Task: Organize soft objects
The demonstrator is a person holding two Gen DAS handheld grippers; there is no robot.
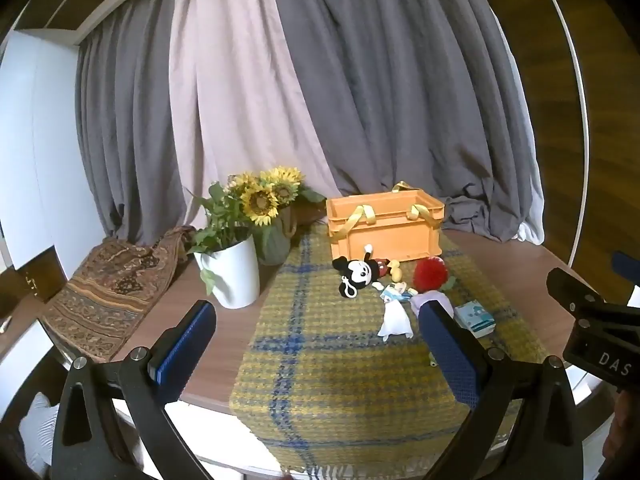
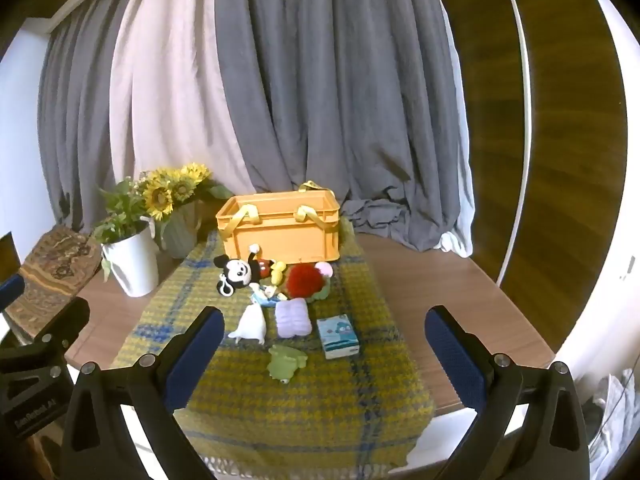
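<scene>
An orange crate [image 2: 280, 226] with yellow straps stands at the back of a yellow plaid cloth [image 2: 280, 400]. In front of it lie a Mickey plush [image 2: 240, 272], a red pompom [image 2: 305, 279], a white plush [image 2: 251, 324], a lilac folded cloth [image 2: 293, 317], a green frog toy [image 2: 285, 362] and a tissue pack [image 2: 338, 336]. My right gripper [image 2: 324, 326] is open and empty, short of the toys. My left gripper [image 1: 318, 318] is open and empty, over the cloth, near the crate [image 1: 384, 222], Mickey [image 1: 360, 274] and white plush [image 1: 394, 318].
A white pot with sunflowers [image 1: 234, 268] and a green vase [image 1: 276, 240] stand left of the cloth. A patterned brown fabric [image 1: 104, 292] lies at the far left. Grey curtains [image 2: 320, 100] hang behind the round wooden table [image 2: 440, 292].
</scene>
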